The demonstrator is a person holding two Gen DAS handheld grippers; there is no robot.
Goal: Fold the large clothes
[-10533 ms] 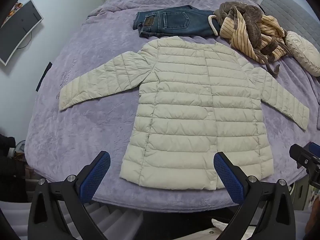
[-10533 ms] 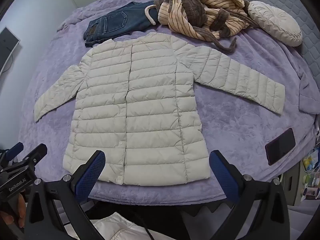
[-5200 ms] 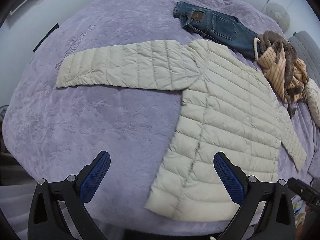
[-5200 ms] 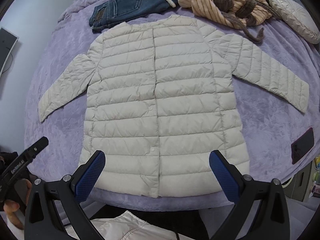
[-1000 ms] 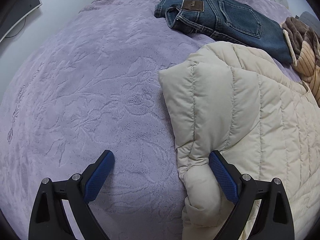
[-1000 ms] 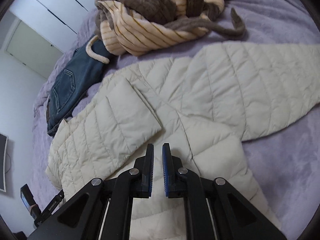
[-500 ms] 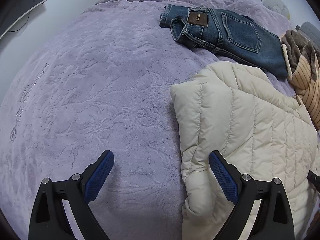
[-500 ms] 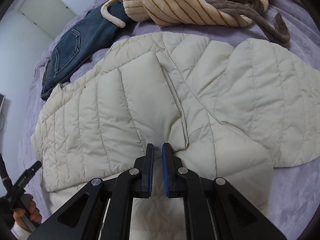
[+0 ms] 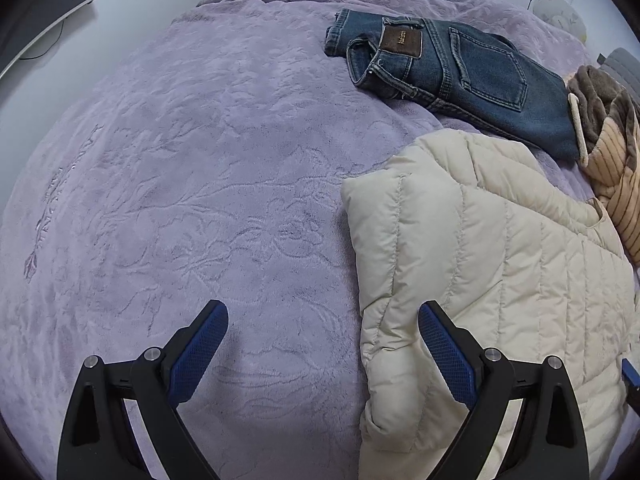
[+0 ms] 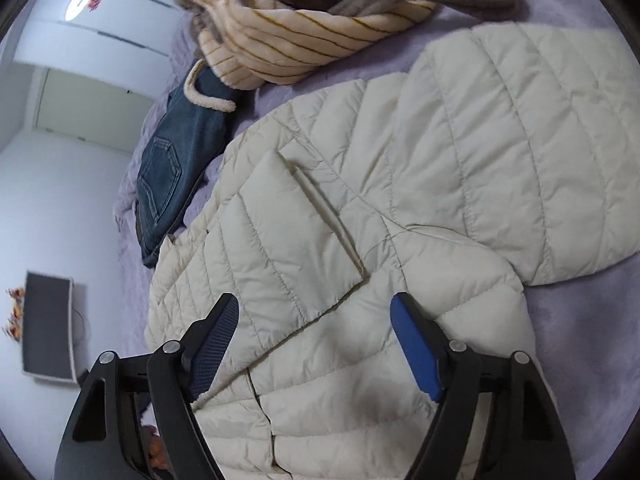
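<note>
Cream quilted puffer jacket [image 10: 400,208] lies on my purple bedspread [image 9: 180,184], one sleeve [image 10: 288,240] folded across its front. My right tongs [image 10: 314,344] are opening over it (nothing pinched); my left tongs [image 9: 322,344] stand spread at its folded edge.

No text is legible. The brown leather patch [image 9: 401,41] on the jeans [image 9: 460,76] waistband carries printed lettering, too small to read.
</note>
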